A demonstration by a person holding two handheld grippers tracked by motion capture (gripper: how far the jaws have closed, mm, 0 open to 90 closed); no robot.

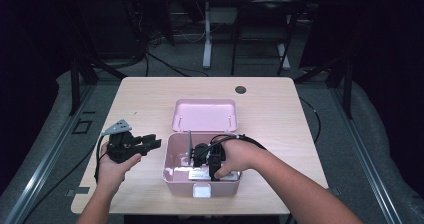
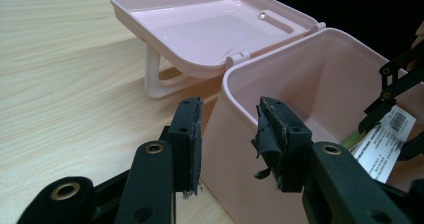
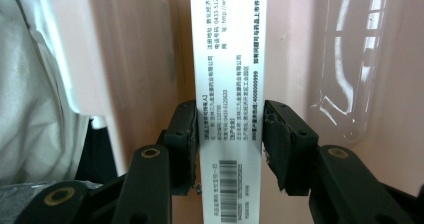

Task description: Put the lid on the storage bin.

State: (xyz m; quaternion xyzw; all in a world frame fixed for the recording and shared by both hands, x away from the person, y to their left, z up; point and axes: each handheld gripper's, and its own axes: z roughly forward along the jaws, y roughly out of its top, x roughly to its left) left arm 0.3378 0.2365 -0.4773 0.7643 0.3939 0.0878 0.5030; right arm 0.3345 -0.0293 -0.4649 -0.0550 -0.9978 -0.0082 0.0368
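Inside a pink plastic storage box (image 1: pixel 172 176) at the near edge of a light wooden table (image 1: pixel 280 109), the right gripper (image 1: pixel 214 170) reaches down over a long white carton (image 3: pixel 227 84) printed with small text and a barcode. Seen in the right gripper view, the carton runs lengthwise between the two black jaws, which flank its narrow sides; a slim gap shows on the right, so the pads do not appear to press it, and the jaws read as parted around it, not clamped. That straddle looks like either the start of a pickup or a release onto the box floor.

To the left, just beside the box, the left gripper (image 1: pixel 145 145) hovers with its jaws apart and nothing between them, aimed at the box's near-left corner, probably ready to steady it. The hinged lid (image 1: pixel 205 115) lies thrown back on the far side, propped by its handle, leaving the opening free for the working hand.
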